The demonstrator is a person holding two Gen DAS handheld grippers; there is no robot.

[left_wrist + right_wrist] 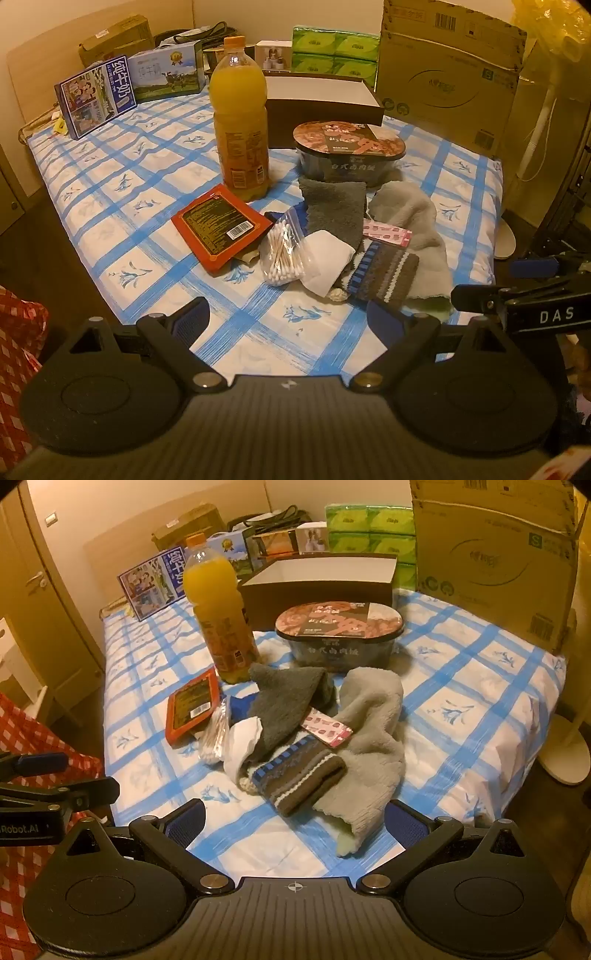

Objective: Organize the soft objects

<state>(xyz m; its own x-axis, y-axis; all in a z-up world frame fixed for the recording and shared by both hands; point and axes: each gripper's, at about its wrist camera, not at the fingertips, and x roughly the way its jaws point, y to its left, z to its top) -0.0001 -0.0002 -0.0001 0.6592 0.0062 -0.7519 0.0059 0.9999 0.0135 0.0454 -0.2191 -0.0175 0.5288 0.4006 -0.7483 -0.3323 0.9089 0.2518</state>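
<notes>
A pile of soft things lies on the blue-checked bed sheet (147, 206): a dark grey fluffy sock (332, 210), a light grey fluffy sock (410, 229), a striped knitted sock (384, 273) and a white sock (328, 258). In the right wrist view the striped sock (303, 775) lies on the light grey sock (373, 738), and the dark grey sock (284, 698) is behind them. My left gripper (288, 319) hovers open just short of the pile. My right gripper (295, 821) is open too, with the light grey sock's cuff near its fingers. Neither holds anything.
An orange juice bottle (240, 122), a noodle bowl (347, 151), a red packet (219, 229), a bag of cotton swabs (282, 254) and a pink packet (388, 232) crowd the pile. Behind stand an open brown box (321, 99), a cardboard box (447, 77) and green tissue packs (334, 50).
</notes>
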